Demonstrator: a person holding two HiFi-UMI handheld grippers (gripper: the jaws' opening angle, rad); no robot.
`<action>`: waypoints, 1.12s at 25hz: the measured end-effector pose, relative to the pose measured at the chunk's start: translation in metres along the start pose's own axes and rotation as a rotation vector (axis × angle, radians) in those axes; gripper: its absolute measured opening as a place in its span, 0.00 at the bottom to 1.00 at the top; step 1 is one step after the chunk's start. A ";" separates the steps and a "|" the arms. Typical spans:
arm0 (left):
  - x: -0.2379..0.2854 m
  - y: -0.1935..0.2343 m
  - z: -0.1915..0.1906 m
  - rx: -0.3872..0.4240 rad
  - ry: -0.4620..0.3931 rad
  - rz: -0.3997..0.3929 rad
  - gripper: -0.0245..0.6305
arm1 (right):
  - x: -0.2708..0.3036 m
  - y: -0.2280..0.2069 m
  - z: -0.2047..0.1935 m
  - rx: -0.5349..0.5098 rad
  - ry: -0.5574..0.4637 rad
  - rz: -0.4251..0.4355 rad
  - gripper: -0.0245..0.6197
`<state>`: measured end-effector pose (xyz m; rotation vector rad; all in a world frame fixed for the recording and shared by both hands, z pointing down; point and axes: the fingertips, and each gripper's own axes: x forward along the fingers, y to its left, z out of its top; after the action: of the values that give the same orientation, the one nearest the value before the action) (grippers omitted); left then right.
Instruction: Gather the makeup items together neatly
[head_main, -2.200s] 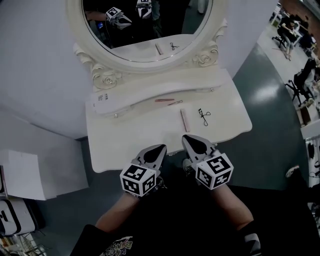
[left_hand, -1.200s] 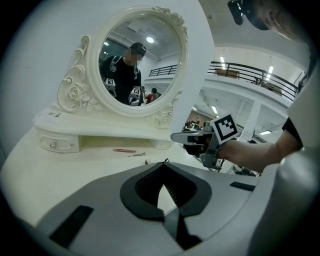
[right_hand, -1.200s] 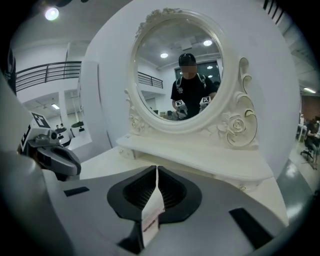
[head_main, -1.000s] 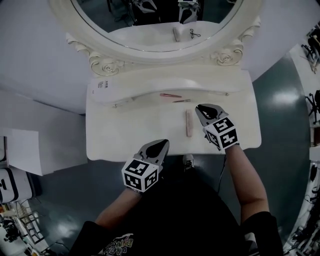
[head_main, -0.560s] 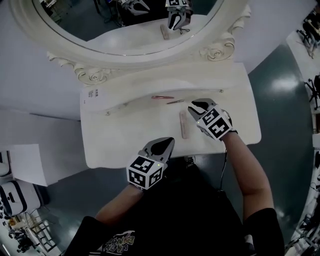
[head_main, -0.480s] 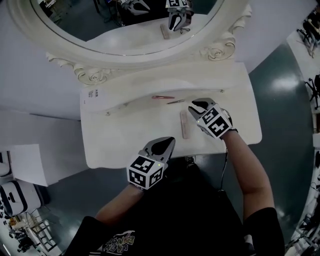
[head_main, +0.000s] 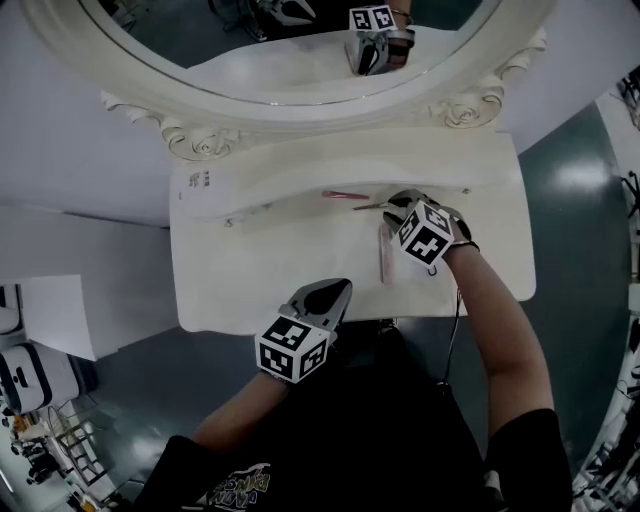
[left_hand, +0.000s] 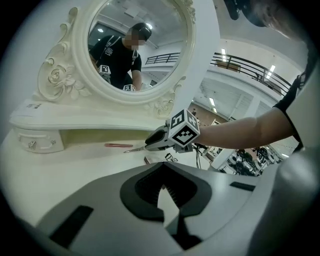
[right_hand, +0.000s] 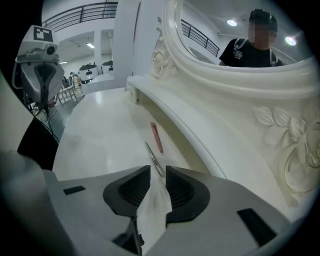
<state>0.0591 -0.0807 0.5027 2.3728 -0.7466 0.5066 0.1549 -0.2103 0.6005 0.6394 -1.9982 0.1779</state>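
The metal tweezers (right_hand: 151, 152) lay on the white dressing table (head_main: 250, 285), near the raised back shelf (head_main: 300, 165), and their near end was between the jaw tips of the right gripper (right_hand: 157, 171). These jaws had just been opening; they stood a little apart and the pads did not press on the tweezers. The gripper pointed steeply down to the table top. Just behind the tweezers, closer to the shelf, lay a thin red stick (right_hand: 157, 137). A longer pink stick (head_main: 383, 255) lay beside the right gripper, toward the front edge. The left gripper (head_main: 338, 290) hung over the front edge of the table, well apart from these items; its jaw tips met and held nothing. Above the shelf stood the oval mirror (head_main: 190, 110) in its carved frame.
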 end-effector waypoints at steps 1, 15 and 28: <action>0.000 0.003 0.000 -0.005 0.000 0.002 0.05 | 0.005 0.000 0.000 -0.015 0.014 0.008 0.19; -0.008 0.025 -0.020 -0.088 0.006 0.034 0.05 | 0.037 0.003 -0.002 -0.098 0.092 0.111 0.16; -0.026 0.030 -0.020 -0.093 -0.042 0.039 0.05 | 0.014 0.000 0.006 -0.012 0.086 0.024 0.12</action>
<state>0.0174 -0.0778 0.5175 2.2929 -0.8189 0.4304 0.1448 -0.2174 0.6096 0.5901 -1.9232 0.2047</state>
